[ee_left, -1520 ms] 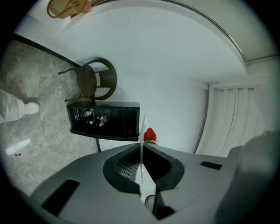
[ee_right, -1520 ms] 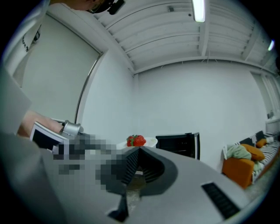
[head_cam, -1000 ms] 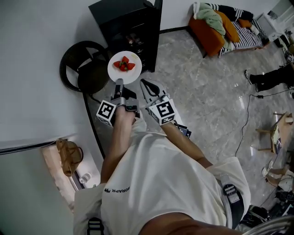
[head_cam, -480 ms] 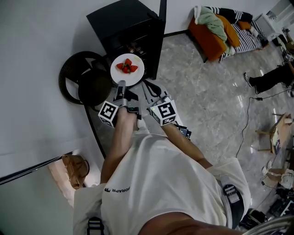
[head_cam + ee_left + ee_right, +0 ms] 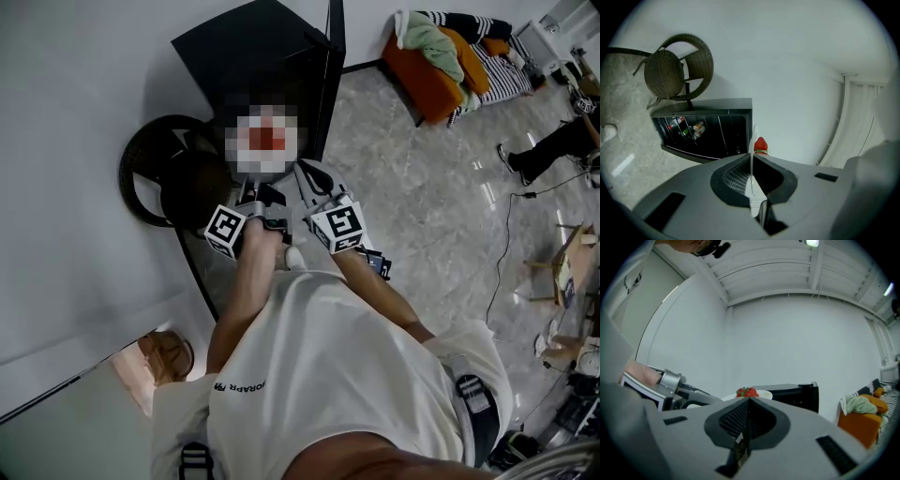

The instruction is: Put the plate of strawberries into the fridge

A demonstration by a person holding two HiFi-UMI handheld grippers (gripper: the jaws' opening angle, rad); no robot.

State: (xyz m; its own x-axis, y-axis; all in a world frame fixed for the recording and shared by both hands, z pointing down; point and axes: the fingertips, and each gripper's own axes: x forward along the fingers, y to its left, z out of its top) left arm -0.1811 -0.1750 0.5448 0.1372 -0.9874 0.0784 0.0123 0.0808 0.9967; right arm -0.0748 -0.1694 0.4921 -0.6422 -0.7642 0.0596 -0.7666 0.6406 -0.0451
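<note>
Since a second ago: person closer to black fridge [image 5: 253, 47]; plate [image 5: 751, 168] of strawberries [image 5: 761, 144] carried along, now just before fridge front. Plate rim pinched in fingers of left gripper [image 5: 752, 161]; plate level, at 12 o'clock beyond them. At 3 o'clock of it, right gripper [image 5: 749, 404]: fingers pressed together, empty. Wicker chair [image 5: 155, 164] at 9 o'clock of plate, beside fridge. Orange sofa [image 5: 427, 70] at 2 o'clock, well apart.

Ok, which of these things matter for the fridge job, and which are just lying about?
For the job: plate, its rim clamped in the left gripper; strawberries on it; black fridge.

Lying about: wicker chair; orange sofa with clothes; brown bag. The right gripper is shut and empty.
</note>
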